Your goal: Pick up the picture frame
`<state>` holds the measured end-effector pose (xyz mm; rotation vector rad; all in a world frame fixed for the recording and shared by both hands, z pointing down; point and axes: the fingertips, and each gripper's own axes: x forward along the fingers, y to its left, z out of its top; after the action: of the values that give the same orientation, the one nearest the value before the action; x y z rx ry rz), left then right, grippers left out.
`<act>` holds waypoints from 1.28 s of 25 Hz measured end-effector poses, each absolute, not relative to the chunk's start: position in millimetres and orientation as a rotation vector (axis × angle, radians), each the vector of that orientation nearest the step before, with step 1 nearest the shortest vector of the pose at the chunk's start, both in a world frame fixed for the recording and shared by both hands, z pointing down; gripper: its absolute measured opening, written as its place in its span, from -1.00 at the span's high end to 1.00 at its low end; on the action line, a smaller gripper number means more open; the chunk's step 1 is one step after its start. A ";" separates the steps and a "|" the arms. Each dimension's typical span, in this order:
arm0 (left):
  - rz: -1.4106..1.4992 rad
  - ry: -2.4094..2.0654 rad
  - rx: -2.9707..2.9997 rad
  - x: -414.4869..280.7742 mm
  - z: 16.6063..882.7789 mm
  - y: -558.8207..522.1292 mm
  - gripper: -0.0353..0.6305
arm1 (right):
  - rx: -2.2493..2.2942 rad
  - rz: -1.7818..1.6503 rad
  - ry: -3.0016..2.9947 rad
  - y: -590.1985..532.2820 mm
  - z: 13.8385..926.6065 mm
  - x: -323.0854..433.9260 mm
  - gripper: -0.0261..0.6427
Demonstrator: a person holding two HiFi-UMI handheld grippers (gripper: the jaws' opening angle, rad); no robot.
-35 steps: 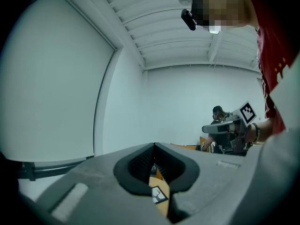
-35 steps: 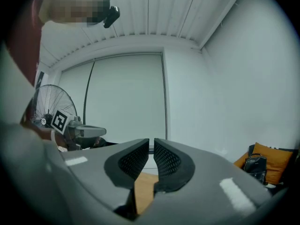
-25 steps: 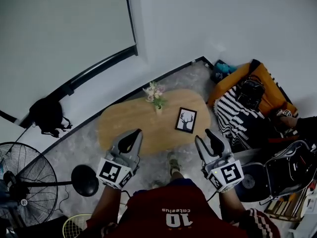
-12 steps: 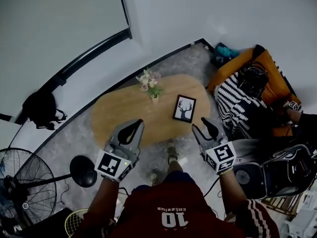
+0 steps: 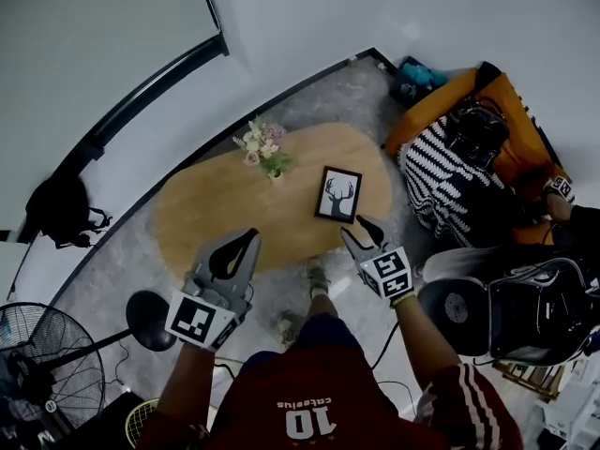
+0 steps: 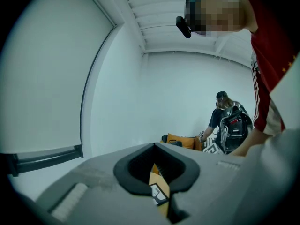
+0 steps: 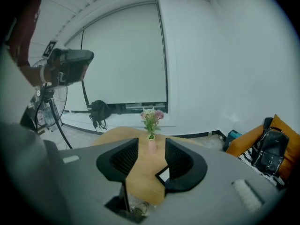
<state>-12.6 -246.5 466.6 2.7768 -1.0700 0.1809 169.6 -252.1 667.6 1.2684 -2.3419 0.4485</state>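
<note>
The picture frame (image 5: 337, 195), black-edged with a deer print, lies flat on the right part of the oval wooden table (image 5: 216, 218). My right gripper (image 5: 361, 229) hovers over the table's near edge just short of the frame; its jaws are opening with nothing between them. The right gripper view looks past that gripper (image 7: 151, 146) to a corner of the frame (image 7: 164, 175) and a flower vase (image 7: 152, 121). My left gripper (image 5: 251, 238) hangs shut and empty in front of the table, left of the frame. A sliver of the frame (image 6: 159, 193) shows below the left gripper (image 6: 154, 146).
A small flower vase (image 5: 262, 150) stands on the table's far side. An orange seat with a striped cushion (image 5: 450, 190) and bags (image 5: 539, 307) crowd the right. A fan (image 5: 37, 354), a round black base (image 5: 148, 313) and a black backpack (image 5: 61, 209) are at left. A person (image 6: 225, 125) stands by the seat.
My right gripper has dropped and moved forward to the table's near edge beside the frame. The left gripper has eased forward and a little down.
</note>
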 end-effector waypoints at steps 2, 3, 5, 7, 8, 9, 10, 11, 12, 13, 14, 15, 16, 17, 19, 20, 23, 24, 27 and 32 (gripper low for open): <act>0.194 -1.055 2.787 -9.5 472.1 -252.2 0.88 | 1.258 0.470 -2.343 -260.2 693.8 169.6 0.42; 0.210 -1.050 2.783 -8.9 475.8 -254.5 0.88 | 1.247 0.480 -2.336 -262.7 707.2 168.5 0.41; 0.238 -1.046 2.771 -8.2 483.0 -259.1 0.88 | 1.222 0.489 -2.312 -265.6 733.5 165.3 0.40; 0.275 -1.055 2.740 -7.2 491.1 -264.7 0.88 | 1.203 0.498 -2.284 -269.6 757.0 163.3 0.40; 0.292 -1.057 2.728 -6.4 495.8 -267.5 0.88 | 1.198 0.509 -2.271 -272.5 768.2 163.2 0.40; 0.305 -1.056 2.721 -5.8 501.0 -269.7 0.88 | 1.194 0.525 -2.258 -275.4 779.5 163.1 0.40; 0.314 -1.054 2.716 -5.5 506.8 -271.3 0.88 | 1.189 0.541 -2.246 -278.2 791.1 162.7 0.40; 0.323 -1.052 2.711 -5.6 513.0 -272.6 0.88 | 1.182 0.554 -2.234 -280.6 803.1 162.0 0.40; 0.331 -1.051 2.704 -6.0 519.5 -273.7 0.88 | 1.174 0.566 -2.220 -282.8 815.7 161.5 0.40; 0.341 -1.052 2.697 -6.7 526.1 -275.1 0.88 | 1.165 0.577 -2.205 -285.2 828.5 161.0 0.40; 0.349 -1.053 2.691 -7.6 532.5 -276.7 0.88 | 1.157 0.588 -2.190 -287.6 841.0 160.5 0.40; 0.355 -1.054 2.685 -8.4 538.5 -278.5 0.88 | 1.150 0.598 -2.176 -289.9 852.8 160.1 0.40; 0.358 -1.057 2.680 -8.8 544.2 -280.1 0.88 | 1.142 0.606 -2.164 -292.0 864.3 160.0 0.40; 0.357 -1.061 2.676 -9.0 549.8 -281.2 0.88 | 1.135 0.610 -2.151 -293.7 875.8 160.2 0.40; 0.359 -1.070 2.670 -10.6 563.2 -282.3 0.88 | 1.120 0.619 -2.128 -296.6 899.5 160.7 0.40; 0.364 -1.075 2.667 -12.5 571.1 -282.6 0.88 | 1.112 0.622 -2.118 -298.0 911.6 160.3 0.40; 0.365 -1.096 2.650 -19.8 593.6 -282.3 0.88 | 1.087 0.621 -2.093 -303.3 944.8 158.0 0.40; 0.364 -1.103 2.646 -22.3 600.6 -280.9 0.88 | 1.082 0.619 -2.087 -305.4 954.3 157.1 0.40; 0.378 -1.115 2.625 -30.1 623.8 -274.0 0.88 | 1.076 0.628 -2.075 -310.9 980.0 154.1 0.40; 0.399 -1.131 2.592 -40.4 654.2 -266.4 0.88 | 1.026 0.586 -2.051 -314.8 1015.8 147.5 0.39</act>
<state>-40.4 -266.4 654.2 2.5923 -1.1311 0.3995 147.5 -314.8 1015.8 1.0256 -2.0508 0.5861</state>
